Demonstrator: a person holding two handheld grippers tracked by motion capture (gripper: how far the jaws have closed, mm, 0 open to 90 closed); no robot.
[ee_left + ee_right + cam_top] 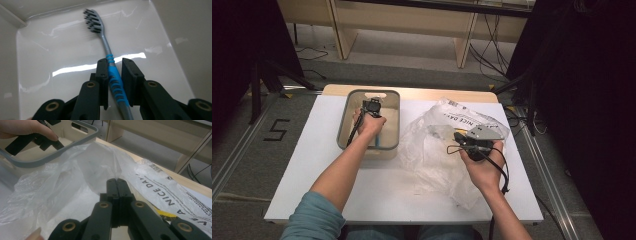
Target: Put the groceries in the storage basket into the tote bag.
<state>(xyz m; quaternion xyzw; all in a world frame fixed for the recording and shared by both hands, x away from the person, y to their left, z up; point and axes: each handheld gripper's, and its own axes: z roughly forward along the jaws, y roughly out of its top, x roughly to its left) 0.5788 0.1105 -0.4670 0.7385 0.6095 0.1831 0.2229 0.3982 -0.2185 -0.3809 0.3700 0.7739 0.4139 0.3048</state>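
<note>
High view: the white table (pixel 302 165) fills the middle of the frame, with bare room at lower left. At right centre lies a crumpled plastic bag (pixel 432 150), its left edge just beside the grey-rimmed tub (pixel 343 120) at upper centre. The left gripper (pixel 372 107) reaches down into the tub. In the left gripper view a toothbrush (pixel 110 65) lies on the tub floor, its blue handle between slightly spread jaws, pads not pressing. The right gripper (pixel 116 181) is pressed together, pinching a fold of the bag.
</note>
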